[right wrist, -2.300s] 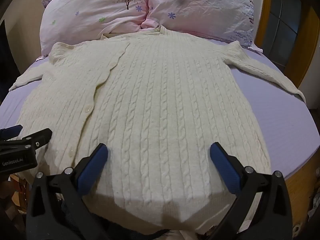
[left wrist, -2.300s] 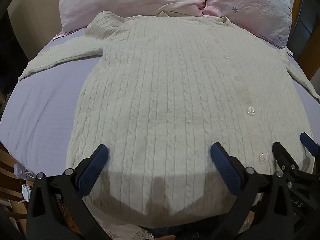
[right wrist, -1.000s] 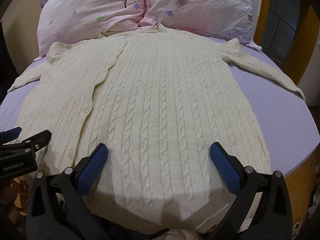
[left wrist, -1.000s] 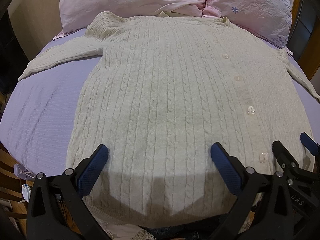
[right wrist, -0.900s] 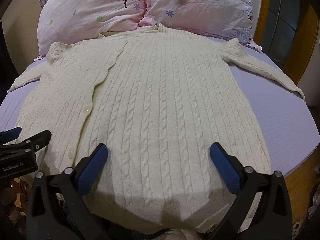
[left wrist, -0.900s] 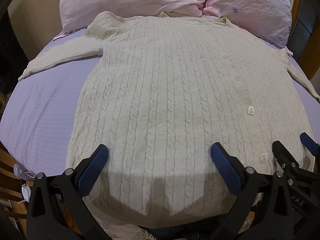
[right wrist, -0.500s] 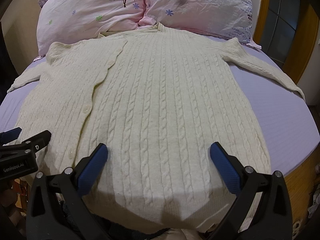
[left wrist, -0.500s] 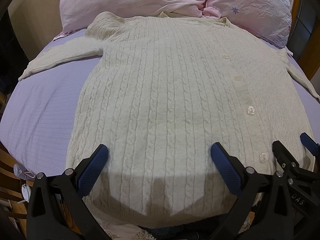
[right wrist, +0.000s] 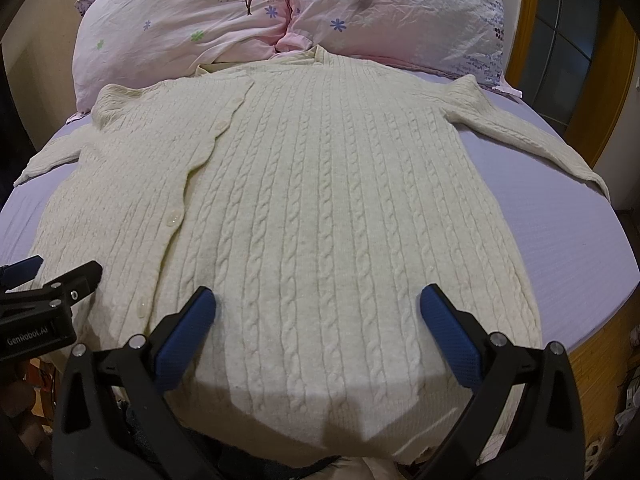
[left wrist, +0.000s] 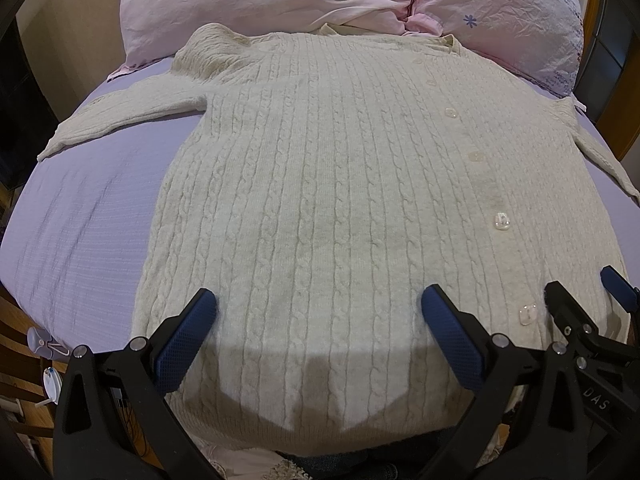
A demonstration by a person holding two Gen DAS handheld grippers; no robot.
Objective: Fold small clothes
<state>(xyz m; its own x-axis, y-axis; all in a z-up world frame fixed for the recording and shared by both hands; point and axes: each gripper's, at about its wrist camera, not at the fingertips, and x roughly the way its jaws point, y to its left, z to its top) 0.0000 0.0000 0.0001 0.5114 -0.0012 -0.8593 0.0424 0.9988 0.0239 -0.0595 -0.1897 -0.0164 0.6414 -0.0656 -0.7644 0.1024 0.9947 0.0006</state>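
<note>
I see the cardigan [left wrist: 340, 216] lying flat and unfolded on the bed [left wrist: 80, 232], both my left gripper [left wrist: 316, 320] and right gripper [right wrist: 316, 316] spread wide, holding nothing.

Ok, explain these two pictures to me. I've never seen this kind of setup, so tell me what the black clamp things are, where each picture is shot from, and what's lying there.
There is no robot here. A person holds a hand-operated clamp in each hand, and each clamp carries a wide-angle camera looking forward along its two blue-padded fingers.

One picture is from the left gripper; the other is from the right gripper. Each view also catches the other clamp at its edge.

Both grippers are open and hold nothing; they hover over the near hem.

What lies there is a cream cable-knit cardigan, buttoned, spread flat with sleeves out to the sides, on a bed with a lilac sheet. Two pink flowered pillows sit at the far end, by the collar. No fold has been made yet.
</note>
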